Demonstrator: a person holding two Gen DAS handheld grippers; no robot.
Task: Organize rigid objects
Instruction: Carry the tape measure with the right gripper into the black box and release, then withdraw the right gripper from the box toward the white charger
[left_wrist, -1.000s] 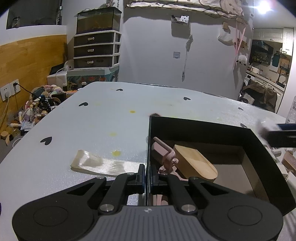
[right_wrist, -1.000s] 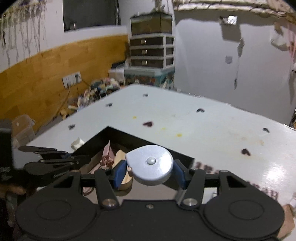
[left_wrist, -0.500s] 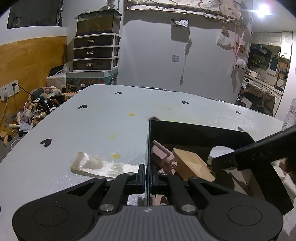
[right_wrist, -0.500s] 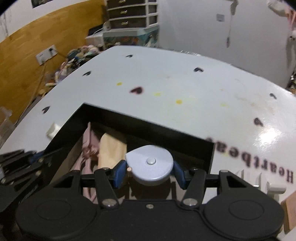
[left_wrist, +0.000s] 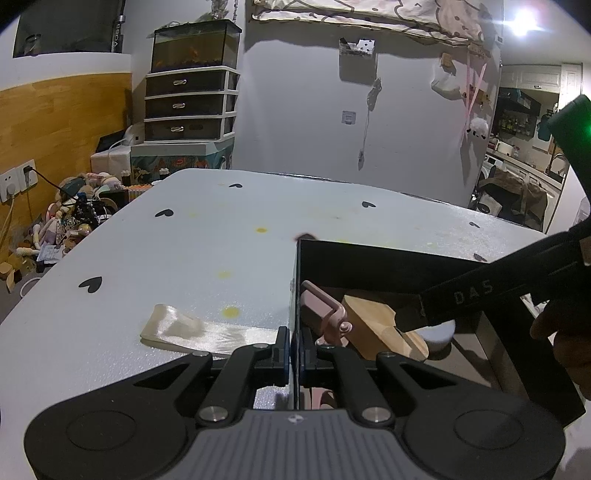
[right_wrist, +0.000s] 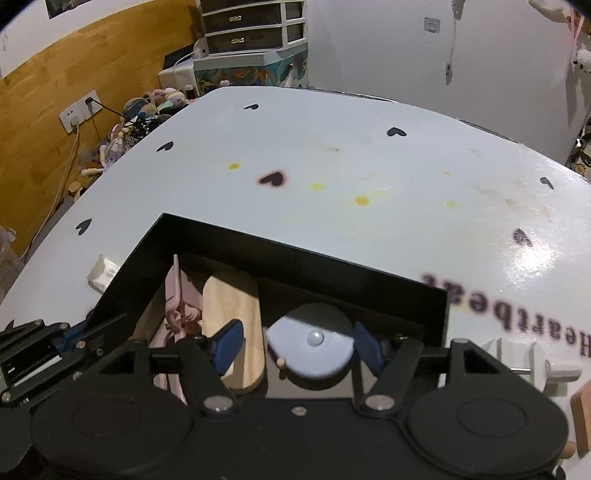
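1. Left hand-held gripper (left_wrist: 291, 347) is sitting clenched right on the near wall of the black box (left_wrist: 369, 258), one finger inside and one outside.
2. Right hand-held gripper (right_wrist: 295, 341) is hanging over the box with its blue pads (right_wrist: 229, 341) spread apart, so it's released. The round grey disc (right_wrist: 310, 345) is lying between them on the box floor.
3. Also sitting in the box: a wooden scoop (right_wrist: 232, 314) and a pink clip thing (right_wrist: 173, 295).
4. A shiny ribbon (left_wrist: 184, 328) is lying on the surface (left_wrist: 221, 229) just left of the box.
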